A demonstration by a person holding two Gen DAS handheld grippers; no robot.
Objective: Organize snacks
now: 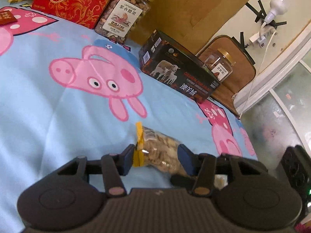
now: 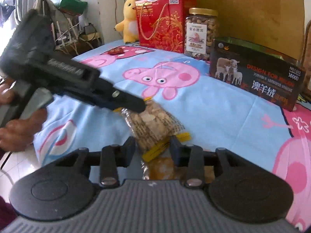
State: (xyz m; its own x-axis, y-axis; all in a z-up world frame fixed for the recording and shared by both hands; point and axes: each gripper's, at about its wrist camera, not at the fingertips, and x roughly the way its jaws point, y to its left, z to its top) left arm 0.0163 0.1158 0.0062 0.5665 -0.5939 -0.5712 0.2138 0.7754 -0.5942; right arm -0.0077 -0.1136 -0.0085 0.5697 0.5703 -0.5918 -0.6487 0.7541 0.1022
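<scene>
Between the fingers of the left hand-held gripper lies a clear snack bag of pale biscuits with yellow crimped ends; the blue pads sit against its two sides, so the jaws appear to be gripping it, though the bag's near end is hidden behind the gripper body. From the right wrist view the same snack bag lies on the pig-print sheet, one end under the left gripper's black fingertip, the other reaching between the fingers of the right hand-held gripper. Those fingers flank the yellow crimp; whether they pinch it I cannot tell. A second orange-tinted packet below is mostly hidden. The person's hand is cut off at the left edge. Farther back stand a dark box with sheep, a gold-lidded nut jar and a red gift bag. Another jar is partly hidden behind the box.
</scene>
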